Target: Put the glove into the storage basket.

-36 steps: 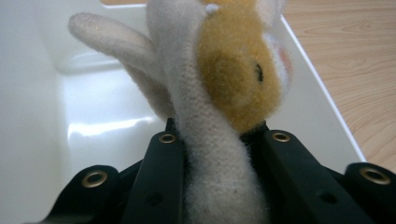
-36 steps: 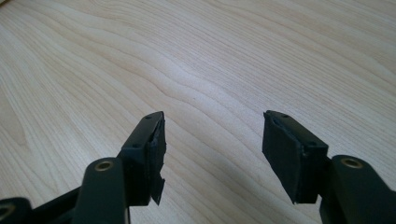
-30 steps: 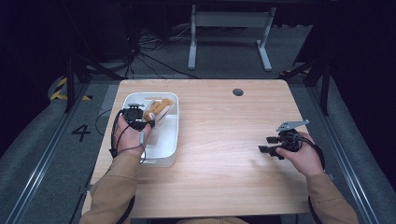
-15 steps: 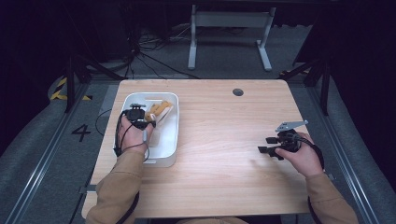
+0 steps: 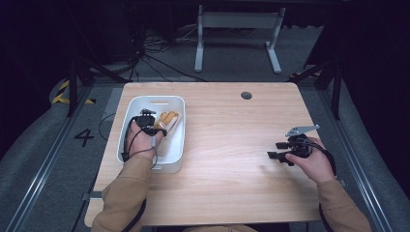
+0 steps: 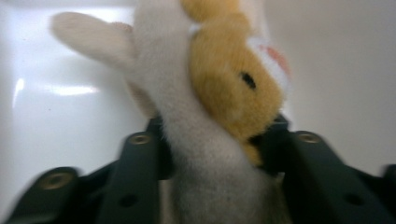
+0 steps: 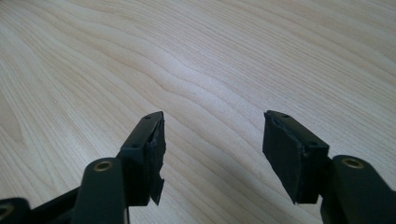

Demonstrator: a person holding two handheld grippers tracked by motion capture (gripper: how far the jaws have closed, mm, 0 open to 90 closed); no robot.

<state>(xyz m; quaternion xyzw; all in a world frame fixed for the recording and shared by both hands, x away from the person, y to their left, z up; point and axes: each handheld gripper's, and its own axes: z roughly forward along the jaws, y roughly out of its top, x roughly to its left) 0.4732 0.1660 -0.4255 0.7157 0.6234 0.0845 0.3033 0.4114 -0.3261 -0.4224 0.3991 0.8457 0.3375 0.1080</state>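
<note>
A light wooden table (image 5: 227,159) with a pale, wavy grain was seen from the high view, a small dark round hole (image 5: 246,95) set near its far edge. A white plastic tub (image 5: 171,162) stood on the table's left part, close to the left edge. The table was placed on grey carpeted floor (image 5: 43,145), where a number four (image 5: 84,137) was marked to the left, along with yellow and black striped tape (image 5: 62,94). Beyond the table, the legs of a grey metal stand (image 5: 237,36) and loose black cables (image 5: 150,55) were seen against a dark background.

The left gripper (image 5: 153,129) was held inside the tub, its jaws closed around a plush toy (image 6: 219,93) of white and orange-yellow fur, which was pressed between them above the tub's white floor. The right gripper (image 7: 212,154) was held low over bare wood at the table's right side, well apart from the tub, its jaws spread wide with nothing between them.
</note>
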